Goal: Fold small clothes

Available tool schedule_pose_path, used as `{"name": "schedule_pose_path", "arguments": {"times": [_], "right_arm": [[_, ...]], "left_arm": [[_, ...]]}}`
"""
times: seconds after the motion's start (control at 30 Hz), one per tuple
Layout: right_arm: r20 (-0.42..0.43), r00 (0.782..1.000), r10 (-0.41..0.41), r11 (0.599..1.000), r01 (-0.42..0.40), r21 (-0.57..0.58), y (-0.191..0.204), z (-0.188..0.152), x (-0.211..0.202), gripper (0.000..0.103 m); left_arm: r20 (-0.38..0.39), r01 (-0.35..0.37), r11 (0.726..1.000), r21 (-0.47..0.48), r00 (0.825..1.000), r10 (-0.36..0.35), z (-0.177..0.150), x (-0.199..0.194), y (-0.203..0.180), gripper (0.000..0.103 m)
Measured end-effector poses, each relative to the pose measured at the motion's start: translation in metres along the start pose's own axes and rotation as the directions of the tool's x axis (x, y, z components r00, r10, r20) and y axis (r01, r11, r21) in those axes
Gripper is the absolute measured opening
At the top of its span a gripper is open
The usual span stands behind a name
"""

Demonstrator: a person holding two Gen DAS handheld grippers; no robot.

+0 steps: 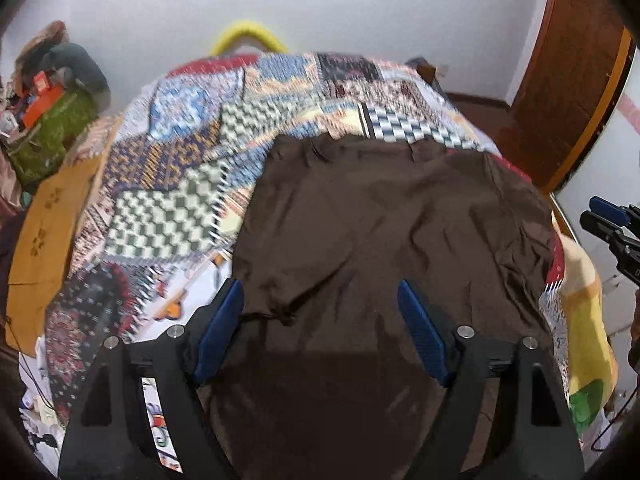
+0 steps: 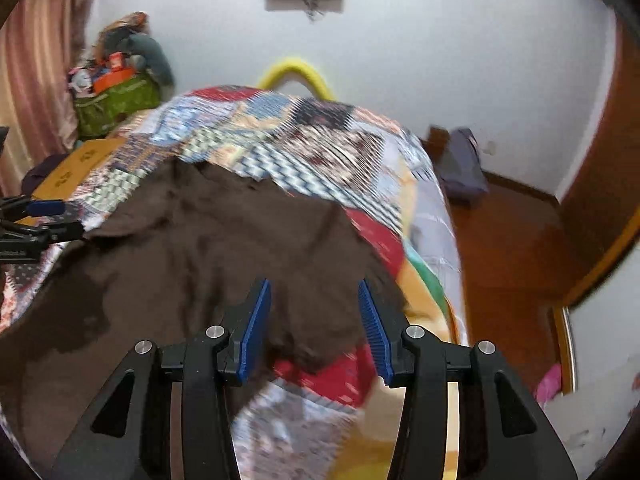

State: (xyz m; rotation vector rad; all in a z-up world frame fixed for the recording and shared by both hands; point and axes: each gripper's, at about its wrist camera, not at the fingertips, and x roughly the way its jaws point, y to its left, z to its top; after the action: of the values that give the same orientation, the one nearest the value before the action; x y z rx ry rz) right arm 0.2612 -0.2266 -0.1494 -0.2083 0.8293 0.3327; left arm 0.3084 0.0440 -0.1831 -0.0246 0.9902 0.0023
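Bedroom, white wall behind a bed (image 1: 180, 184) under a patchwork quilt. Brown garment (image 1: 392, 216) spread flat on the quilt. Left hand-held gripper (image 1: 320, 312) wide open above the garment's near edge; right hand-held gripper (image 2: 314, 312) partly open, empty, over the garment's right corner. Risk: slippery cloth bunching or sliding off the bedside. Beyond the garment, green bag (image 2: 116, 104) stuffed with clutter.

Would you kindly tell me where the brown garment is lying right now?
The brown garment lies spread flat on the patchwork bedspread, toward the bed's near right side in the left wrist view, below both open grippers.
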Motion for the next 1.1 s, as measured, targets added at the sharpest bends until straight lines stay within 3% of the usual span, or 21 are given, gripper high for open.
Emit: {"name": "schedule_pose_path", "arguments": {"times": [0.23,0.67,0.77,0.87,1.1], "right_arm": [[-0.048,0.999,-0.002,0.994,0.007,0.106,-0.039,-0.019,0.023,0.045],[-0.068,0.988,0.138,0.938,-0.108,0.329,-0.073,-0.019,0.077,0.044],[-0.06,0.988,0.145,0.939,-0.118,0.324,-0.07,-0.019,0.075,0.023],[-0.045,0.993,0.112,0.952,-0.094,0.291,-0.064,-0.015,0.067,0.01],[0.01,0.995,0.095,0.968,-0.095,0.232,-0.055,0.003,0.031,0.007]], "left_arm": [[-0.064,-0.004,1.0,0.005,0.998,0.004,0.0,0.03,-0.006,0.079],[-0.067,-0.029,0.998,0.049,0.997,0.032,0.004,0.045,-0.014,0.079],[-0.063,-0.031,0.998,0.052,0.997,0.035,0.003,0.046,-0.015,0.079],[-0.058,-0.035,0.998,0.057,0.998,0.039,0.003,0.045,-0.016,0.079],[-0.034,-0.022,0.999,0.048,0.999,0.023,0.003,0.035,-0.014,0.079]]}}
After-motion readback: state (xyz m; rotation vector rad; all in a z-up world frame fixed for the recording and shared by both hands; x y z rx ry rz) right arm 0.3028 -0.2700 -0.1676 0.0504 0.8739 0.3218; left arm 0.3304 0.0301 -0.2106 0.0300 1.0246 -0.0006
